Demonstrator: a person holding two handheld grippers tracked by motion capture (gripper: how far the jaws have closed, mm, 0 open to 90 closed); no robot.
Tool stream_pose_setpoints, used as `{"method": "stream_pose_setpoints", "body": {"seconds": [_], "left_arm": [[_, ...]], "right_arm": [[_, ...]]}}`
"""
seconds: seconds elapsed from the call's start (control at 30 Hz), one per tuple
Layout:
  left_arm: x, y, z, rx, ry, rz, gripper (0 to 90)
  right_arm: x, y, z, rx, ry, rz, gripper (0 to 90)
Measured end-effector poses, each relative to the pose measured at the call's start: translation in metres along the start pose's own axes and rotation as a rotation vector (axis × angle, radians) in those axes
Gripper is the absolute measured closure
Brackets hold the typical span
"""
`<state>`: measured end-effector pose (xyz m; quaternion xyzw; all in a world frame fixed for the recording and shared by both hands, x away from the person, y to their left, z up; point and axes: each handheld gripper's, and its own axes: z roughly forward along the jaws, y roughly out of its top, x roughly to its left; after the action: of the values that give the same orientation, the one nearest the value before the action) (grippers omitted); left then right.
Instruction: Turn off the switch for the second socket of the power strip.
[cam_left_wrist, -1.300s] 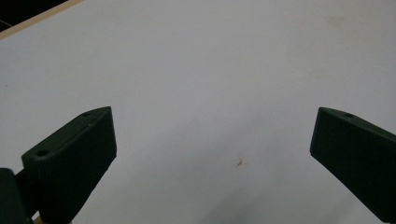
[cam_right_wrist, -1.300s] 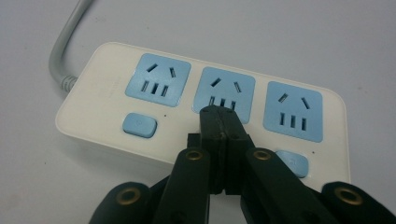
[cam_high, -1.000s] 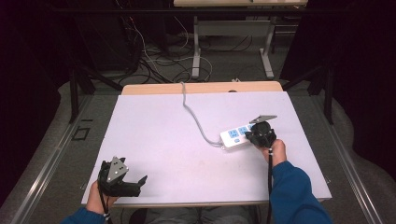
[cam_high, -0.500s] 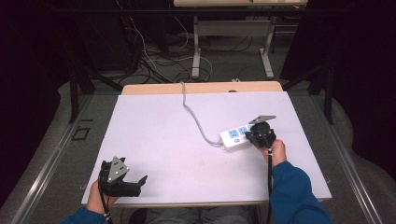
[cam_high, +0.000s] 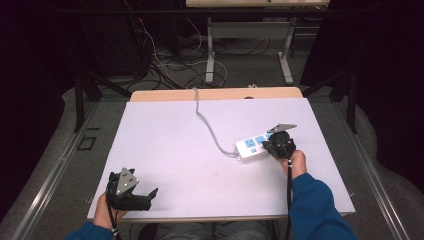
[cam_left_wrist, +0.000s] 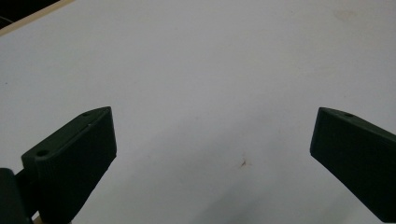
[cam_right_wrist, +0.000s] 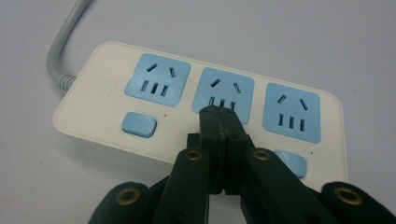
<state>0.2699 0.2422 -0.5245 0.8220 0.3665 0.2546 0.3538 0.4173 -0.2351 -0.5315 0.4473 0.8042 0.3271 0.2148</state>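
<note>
A white power strip (cam_high: 253, 145) is laid at about three o'clock on the white table (cam_high: 190, 150), its grey cord (cam_high: 207, 125) led off toward twelve o'clock. The right gripper (cam_right_wrist: 219, 122) is brought down with its jaws clenched together, empty, so that the joined tips serve as a single point. They are set over the middle of three blue sockets (cam_right_wrist: 225, 94), where a switch (cam_right_wrist: 138, 124) like the others is presumably covered. The left gripper (cam_high: 132, 190) is kept released at seven o'clock, likely parked out of the way.
</note>
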Motion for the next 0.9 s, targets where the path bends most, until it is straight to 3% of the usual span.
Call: {"method": "stream_pose_setpoints", "body": {"seconds": [0.23, 0.57, 0.67, 0.9], "left_arm": [[0.0, 0.0, 0.0, -0.002, 0.001, 0.001, 0.5], [0.0, 0.0, 0.0, 0.001, -0.001, 0.0, 0.5], [0.0, 0.0, 0.0, 0.002, -0.003, 0.0, 0.6], [0.0, 0.0, 0.0, -0.003, -0.001, 0.004, 0.5]], "right_arm": [[-0.001, 0.002, -0.004, -0.006, 0.013, -0.002, 90.0], [-0.002, 0.002, -0.005, -0.006, -0.004, -0.009, 88.8], [-0.002, 0.003, -0.007, -0.016, 0.007, -0.013, 81.6], [-0.004, 0.007, -0.013, -0.042, 0.025, -0.004, 52.0]]}}
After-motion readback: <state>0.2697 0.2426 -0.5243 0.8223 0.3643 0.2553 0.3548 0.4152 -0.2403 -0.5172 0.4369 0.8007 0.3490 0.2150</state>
